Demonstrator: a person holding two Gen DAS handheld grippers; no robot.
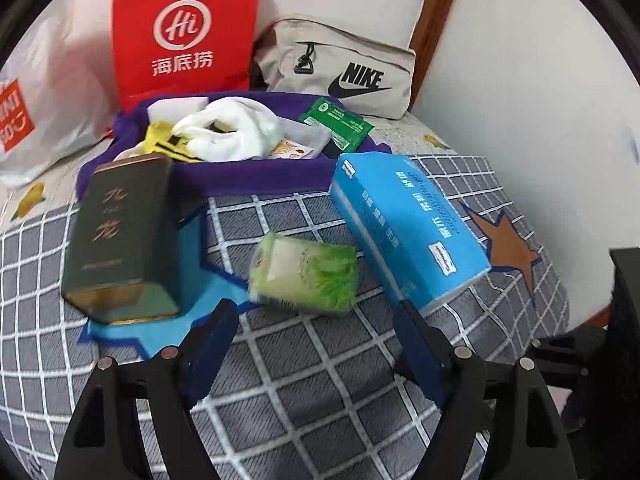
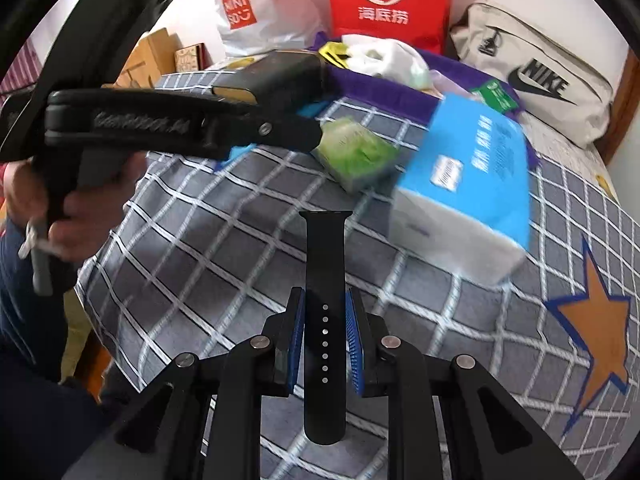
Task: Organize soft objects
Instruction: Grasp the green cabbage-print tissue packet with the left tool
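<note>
Both views are bright, lit by soft, even daylight with no single hard source to pick out; the white wall (image 1: pixel 520 60) reads clean and nearly blown out. Shadows are gentle: a soft dark patch lies on the checked bed cover (image 2: pixel 192 248) toward 9 o'clock in the right wrist view. Fisheye bending is strong, curving the grid lines, and a black vignette rings every corner. Motion blur smears the blue tissue pack (image 2: pixel 472 184), the green packet (image 2: pixel 356 152) and the dark tin (image 1: pixel 120 240) at 9 o'clock in the left wrist view. The red bag (image 1: pixel 184 28) stays fairly crisp.
</note>
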